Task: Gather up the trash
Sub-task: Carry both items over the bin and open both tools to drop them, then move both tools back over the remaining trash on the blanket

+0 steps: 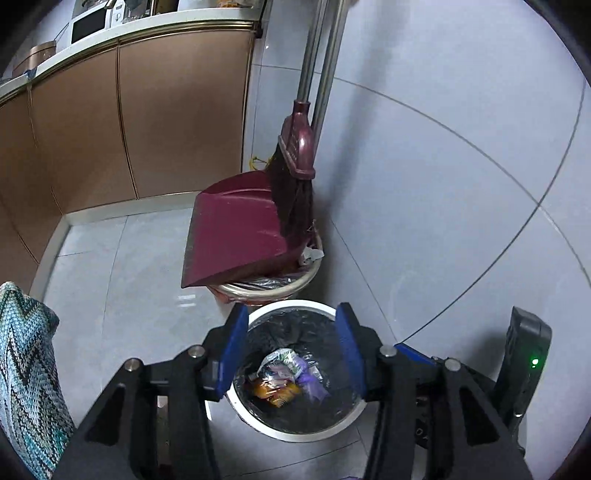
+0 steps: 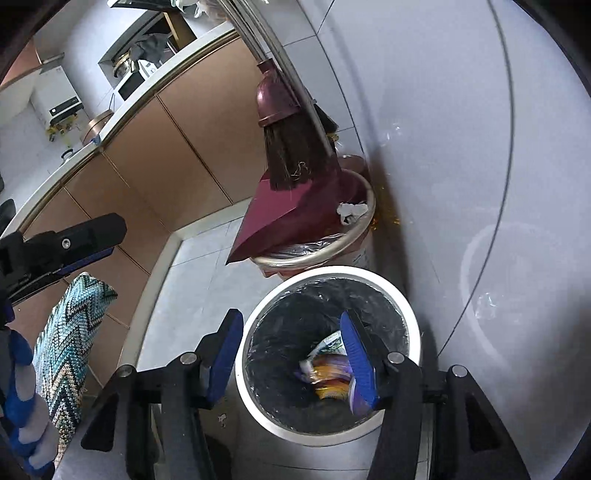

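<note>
Low in both frames, the left claw [image 1: 291, 354] and right claw [image 2: 291, 358] hung open and empty over the bin [image 1: 258, 419], wrappers [image 1: 284, 380] lying inside; reaching lower might snag the liner [image 2: 280, 354] and tip it

Home kitchen: brown cabinets [image 1: 147, 122] under a table, microwave [image 1: 92, 26] upper left, tiled floor [image 1: 122, 266], broom [image 1: 295, 155] and dustpan [image 1: 236, 236].

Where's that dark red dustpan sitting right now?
In both wrist views the dustpan rests tilted on the rim of a beige bin by the wall, under the broom, just beyond the white trash can.
</note>
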Action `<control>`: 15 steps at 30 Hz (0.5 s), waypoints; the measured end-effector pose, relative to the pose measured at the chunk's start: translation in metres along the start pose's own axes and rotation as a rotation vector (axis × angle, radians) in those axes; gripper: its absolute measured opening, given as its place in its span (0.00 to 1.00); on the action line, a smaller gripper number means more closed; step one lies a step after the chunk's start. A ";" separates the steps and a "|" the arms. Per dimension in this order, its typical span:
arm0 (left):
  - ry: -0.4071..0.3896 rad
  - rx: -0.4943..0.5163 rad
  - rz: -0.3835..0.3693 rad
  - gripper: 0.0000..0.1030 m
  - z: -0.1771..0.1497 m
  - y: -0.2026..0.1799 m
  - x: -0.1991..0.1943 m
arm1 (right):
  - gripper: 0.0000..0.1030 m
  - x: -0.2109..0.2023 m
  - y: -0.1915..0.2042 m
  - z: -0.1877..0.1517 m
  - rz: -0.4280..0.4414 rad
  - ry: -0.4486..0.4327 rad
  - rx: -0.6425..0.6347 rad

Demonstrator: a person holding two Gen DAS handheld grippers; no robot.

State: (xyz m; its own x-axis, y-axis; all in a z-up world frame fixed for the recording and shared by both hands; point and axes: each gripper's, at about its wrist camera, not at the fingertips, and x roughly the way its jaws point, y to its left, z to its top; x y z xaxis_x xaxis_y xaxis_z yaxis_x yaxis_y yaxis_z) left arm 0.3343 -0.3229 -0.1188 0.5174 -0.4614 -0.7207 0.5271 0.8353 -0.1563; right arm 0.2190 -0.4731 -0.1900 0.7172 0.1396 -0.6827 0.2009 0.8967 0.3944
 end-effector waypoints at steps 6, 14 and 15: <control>-0.074 -0.012 -0.002 0.46 -0.006 0.001 -0.045 | 0.52 -0.011 0.018 -0.002 -0.008 -0.016 -0.040; -0.199 -0.035 0.019 0.46 -0.023 0.009 -0.140 | 0.54 -0.070 0.070 -0.009 0.003 -0.103 -0.116; -0.214 -0.039 0.023 0.46 -0.027 0.011 -0.156 | 0.54 -0.082 0.078 -0.010 0.007 -0.120 -0.129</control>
State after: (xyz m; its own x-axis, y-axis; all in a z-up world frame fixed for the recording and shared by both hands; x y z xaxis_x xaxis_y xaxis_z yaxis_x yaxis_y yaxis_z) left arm 0.2406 -0.2336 -0.0264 0.6624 -0.4915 -0.5654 0.4890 0.8554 -0.1707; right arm 0.1698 -0.4101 -0.1094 0.7941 0.1021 -0.5991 0.1136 0.9435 0.3113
